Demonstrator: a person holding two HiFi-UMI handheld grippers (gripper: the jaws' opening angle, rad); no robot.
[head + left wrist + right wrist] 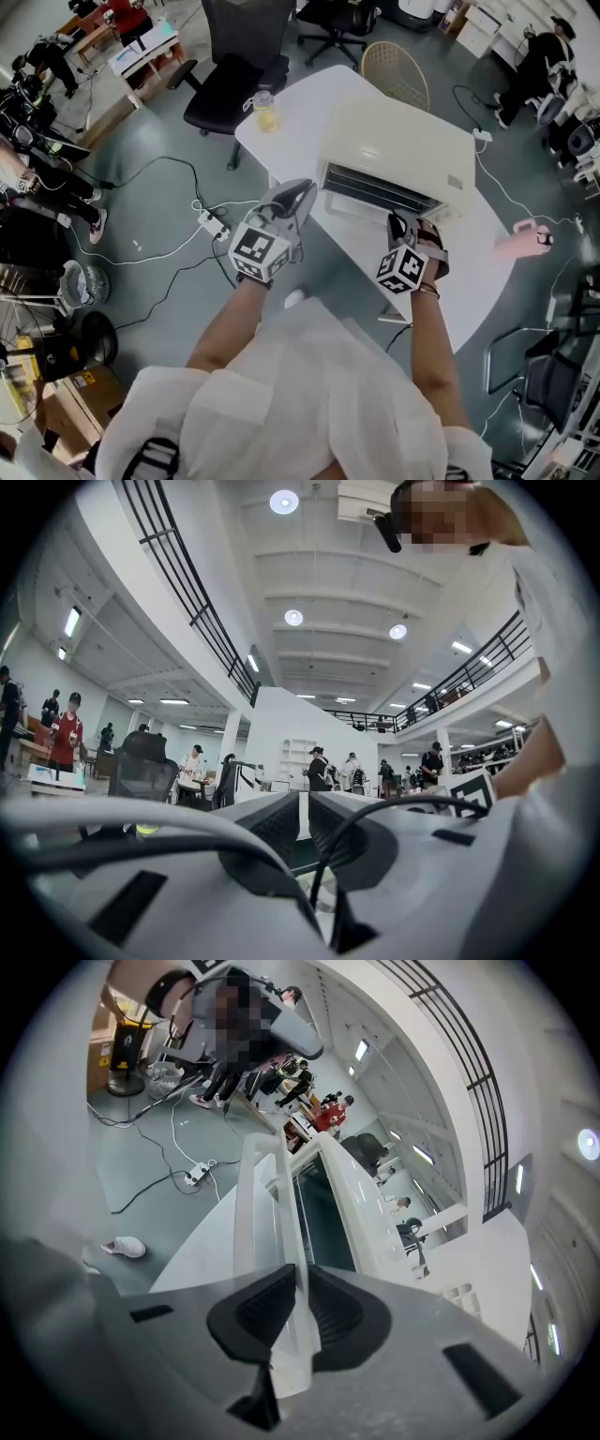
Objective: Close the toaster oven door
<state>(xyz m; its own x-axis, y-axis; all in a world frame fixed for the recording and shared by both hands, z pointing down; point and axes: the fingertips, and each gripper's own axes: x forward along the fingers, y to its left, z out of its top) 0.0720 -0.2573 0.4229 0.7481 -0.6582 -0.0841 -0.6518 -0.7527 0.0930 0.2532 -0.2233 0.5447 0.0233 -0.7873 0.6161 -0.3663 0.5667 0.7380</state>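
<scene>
— Pinching that pale door handle (272,1204), aren't you? Your right gripper (407,228) has its jaws set narrow. The bar fills the gap, with a pad against each side.
— Yes, and your door (375,192) is not shut. You can see a dark slot between it and the body of the toaster oven (394,141), which sits on the white table (295,141) with its front toward you.
— What about your other side?
— Your left gripper (296,197) hangs over the table's near edge, close to the door's left end. Its jaws are drawn almost together, leaving just a slit with nothing in it.
— What else is on your table?
— A cup (265,112) of yellow liquid stands at the far-left corner, well apart from the oven.
</scene>
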